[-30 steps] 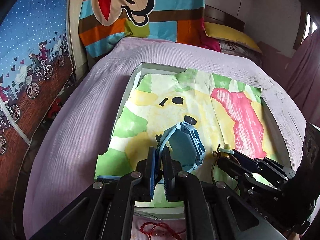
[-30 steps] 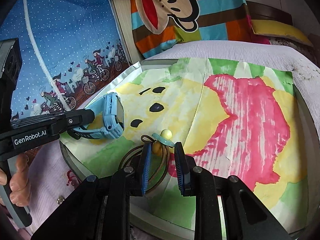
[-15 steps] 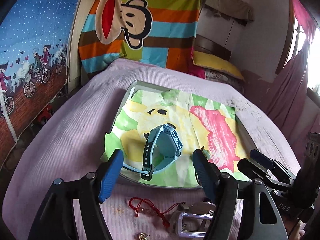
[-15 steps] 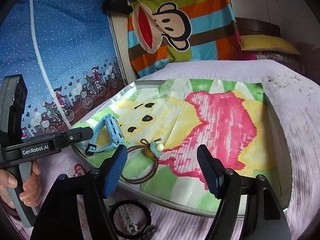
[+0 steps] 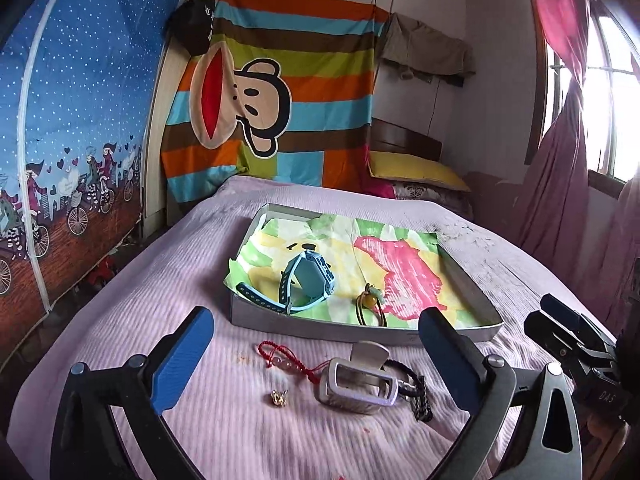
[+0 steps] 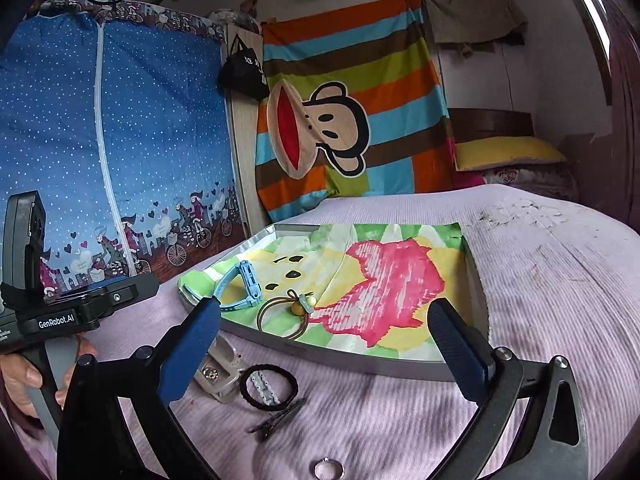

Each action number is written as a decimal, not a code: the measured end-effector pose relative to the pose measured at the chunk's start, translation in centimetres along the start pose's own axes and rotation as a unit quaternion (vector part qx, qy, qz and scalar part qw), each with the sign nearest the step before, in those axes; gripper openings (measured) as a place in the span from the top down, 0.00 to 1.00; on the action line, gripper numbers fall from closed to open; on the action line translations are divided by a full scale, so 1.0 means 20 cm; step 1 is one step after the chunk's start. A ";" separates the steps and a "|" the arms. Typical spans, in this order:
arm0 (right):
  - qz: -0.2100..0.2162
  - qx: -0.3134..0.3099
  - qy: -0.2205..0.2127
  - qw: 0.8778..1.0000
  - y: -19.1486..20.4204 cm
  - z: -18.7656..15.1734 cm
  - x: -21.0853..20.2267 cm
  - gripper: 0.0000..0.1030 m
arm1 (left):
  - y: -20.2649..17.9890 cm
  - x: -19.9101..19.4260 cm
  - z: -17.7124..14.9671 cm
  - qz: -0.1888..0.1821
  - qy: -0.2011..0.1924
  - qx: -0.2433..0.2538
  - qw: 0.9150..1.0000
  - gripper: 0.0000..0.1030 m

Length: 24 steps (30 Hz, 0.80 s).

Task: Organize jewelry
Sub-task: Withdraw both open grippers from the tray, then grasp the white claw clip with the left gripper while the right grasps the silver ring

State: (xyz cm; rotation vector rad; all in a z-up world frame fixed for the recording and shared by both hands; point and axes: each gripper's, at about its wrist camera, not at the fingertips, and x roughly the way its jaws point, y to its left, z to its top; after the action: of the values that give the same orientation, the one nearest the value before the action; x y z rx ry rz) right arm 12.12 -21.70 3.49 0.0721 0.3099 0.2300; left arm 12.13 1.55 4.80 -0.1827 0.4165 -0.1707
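Both grippers hang above the lilac bed (image 5: 168, 280) with fingers spread wide and nothing between them: the left gripper (image 5: 316, 354) and the right gripper (image 6: 326, 354). Nearest on the bedspread lie a small ring (image 6: 329, 470) and a dark hair clip (image 6: 276, 420). Just beyond are a black hair tie (image 6: 269, 388), a gold trinket (image 5: 279, 398), a silver clasp-like frame (image 5: 358, 382) and a red cord bracelet (image 5: 288, 360). Farther on sits a shallow tray (image 5: 320, 330) lined with painted paper (image 6: 384, 280). Inside it, near the front edge, a blue watch (image 5: 306, 284) lies beside a brown hair tie with beads (image 5: 370, 304), apart. A monkey-print blanket (image 6: 340, 120) hangs behind.
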 end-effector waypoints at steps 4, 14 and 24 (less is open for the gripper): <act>-0.007 -0.012 0.000 1.000 0.00 -0.05 -0.10 0.01 | -0.03 -0.04 -0.08 0.005 0.002 0.027 1.000 0.00; -0.034 -0.039 0.062 0.997 0.00 -0.21 -0.16 0.01 | -0.06 -0.06 -0.23 0.013 0.049 0.080 0.996 0.00; -0.027 -0.028 0.118 0.992 -0.05 -0.32 -0.09 0.04 | -0.09 0.01 -0.27 -0.005 0.092 0.120 0.989 0.00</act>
State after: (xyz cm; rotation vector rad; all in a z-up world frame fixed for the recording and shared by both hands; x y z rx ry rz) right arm 8.77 -22.93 -2.22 -0.0183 0.5392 0.1943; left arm 9.80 -0.99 0.25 0.0689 0.5741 -0.2465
